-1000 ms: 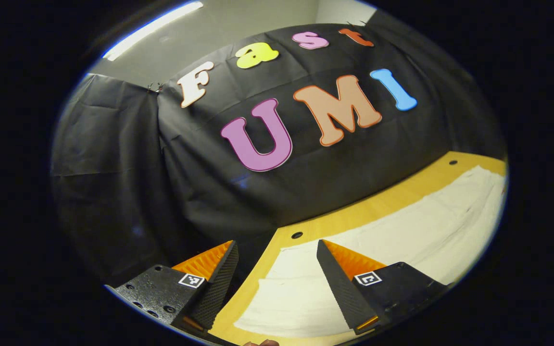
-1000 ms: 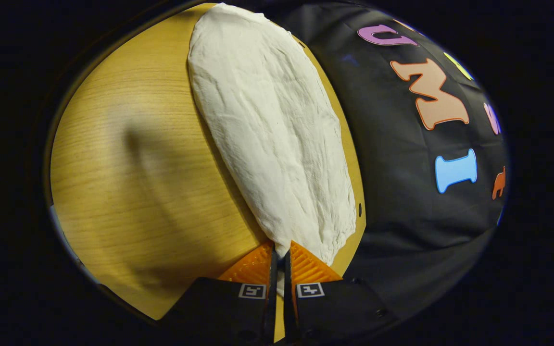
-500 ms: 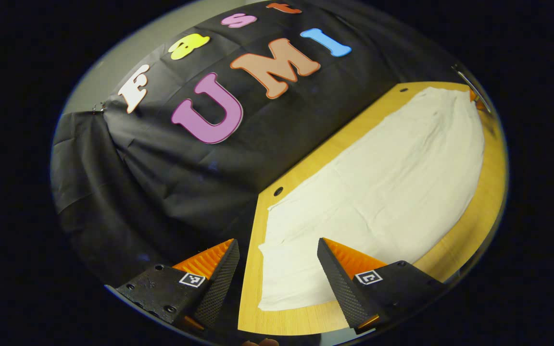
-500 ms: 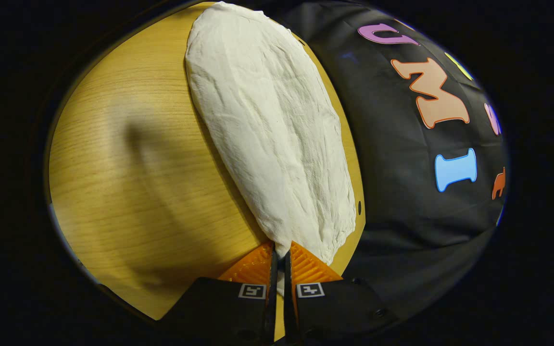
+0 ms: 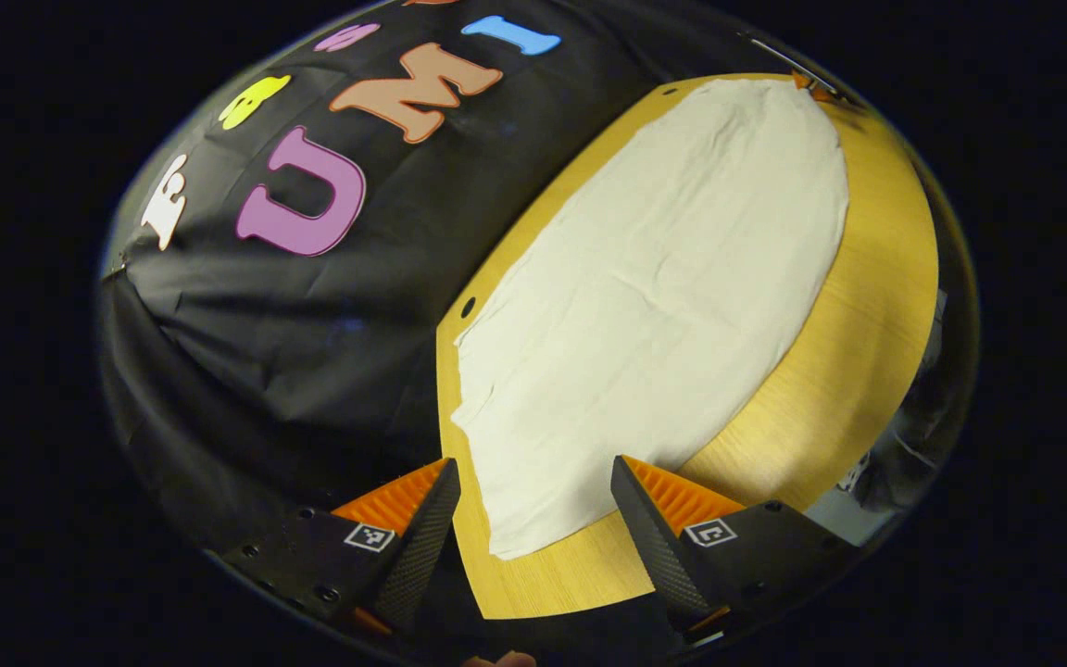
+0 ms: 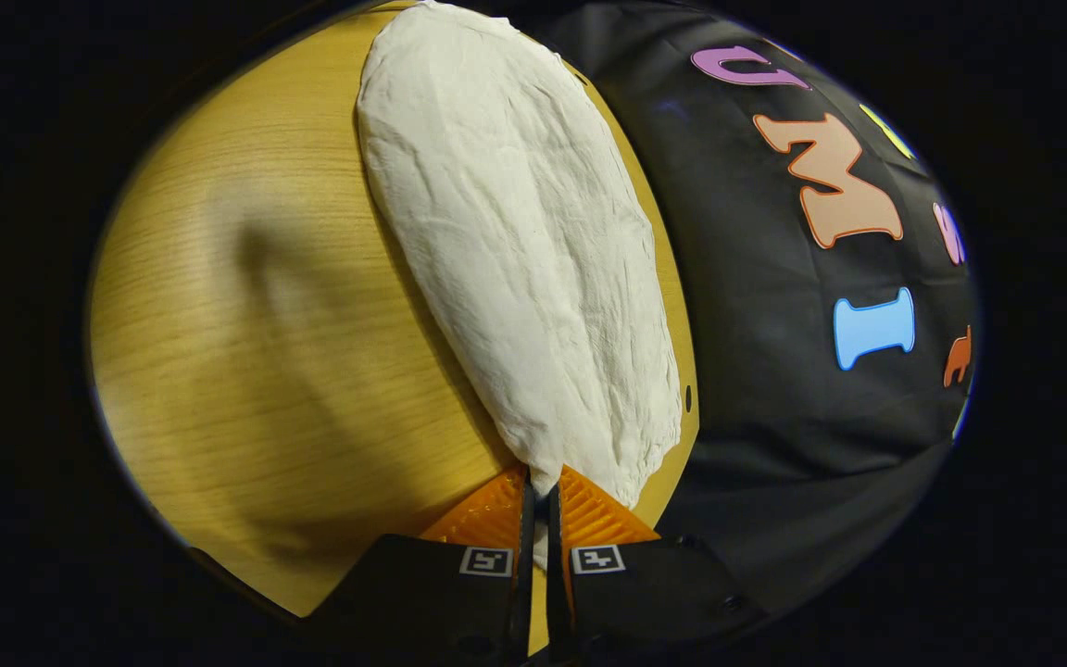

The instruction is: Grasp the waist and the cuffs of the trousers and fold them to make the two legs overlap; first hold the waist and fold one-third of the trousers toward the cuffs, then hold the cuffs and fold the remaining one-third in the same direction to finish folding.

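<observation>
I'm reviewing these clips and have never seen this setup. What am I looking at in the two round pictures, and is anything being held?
A person holds a two-finger claw in each hand; a camera rides on each claw, looking forward along its fingers. On the wooden table lie pale trousers, spread long and flat beside the booth's black cloth wall. In the left gripper view, the left claw is open, its fingers on either side of the trousers' near end, not gripping. In the right gripper view, the right claw is shut on the opposite end of the trousers, pinching the edge. Which end is waist or cuffs I cannot tell.
</observation>
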A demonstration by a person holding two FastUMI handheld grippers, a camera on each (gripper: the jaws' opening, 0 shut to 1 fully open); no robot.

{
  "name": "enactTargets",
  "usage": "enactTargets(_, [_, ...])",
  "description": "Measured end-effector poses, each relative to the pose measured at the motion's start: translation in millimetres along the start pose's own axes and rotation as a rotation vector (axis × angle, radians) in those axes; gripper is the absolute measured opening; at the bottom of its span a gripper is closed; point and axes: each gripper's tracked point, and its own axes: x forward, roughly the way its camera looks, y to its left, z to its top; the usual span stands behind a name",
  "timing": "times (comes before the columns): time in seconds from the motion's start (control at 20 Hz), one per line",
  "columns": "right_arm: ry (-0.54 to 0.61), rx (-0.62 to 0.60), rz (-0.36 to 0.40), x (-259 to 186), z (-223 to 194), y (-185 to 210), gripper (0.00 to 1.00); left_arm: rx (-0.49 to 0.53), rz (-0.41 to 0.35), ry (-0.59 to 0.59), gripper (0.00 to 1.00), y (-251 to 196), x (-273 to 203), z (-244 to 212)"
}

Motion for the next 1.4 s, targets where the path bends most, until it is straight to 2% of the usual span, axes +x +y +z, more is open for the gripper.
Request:
enactTargets(0.45, [0.008,-0.002,-0.014,0,-1,-1,0.09,0.14,-0.142,0.072,0.98,-23,16,-30])
enactTargets(0.6, [0.01,-0.003,-0.017,-1,1,0,0.09,0.203,-0.188,0.064,0.92,-31,20,-26])
enactTargets(0.7, [0.012,-0.002,-0.018,0,0,0,0.09,0.248,-0.188,0.053,0.82,-30,26,-22])
enactTargets(0.95, [0.011,-0.003,-0.018,-2,-1,1,0.09,0.27,-0.18,0.056,0.82,-22,50,-16])
enactTargets(1.15, [0.016,-0.001,-0.013,-1,-1,1,0.09,0.289,-0.209,0.073,0.63,-26,62,-15])
enactTargets(1.3, [0.016,-0.001,-0.011,-1,-1,0,0.09,0.283,-0.234,0.094,0.3,-34,60,-17])
enactTargets(1.35, [0.015,-0.001,-0.014,-1,-1,0,0.09,0.273,-0.247,0.102,0.27,-37,60,-20])
enactTargets(1.4, [0.01,0.0,-0.015,-2,-1,-1,0.09,0.26,-0.253,0.106,0.13,-41,59,-20])
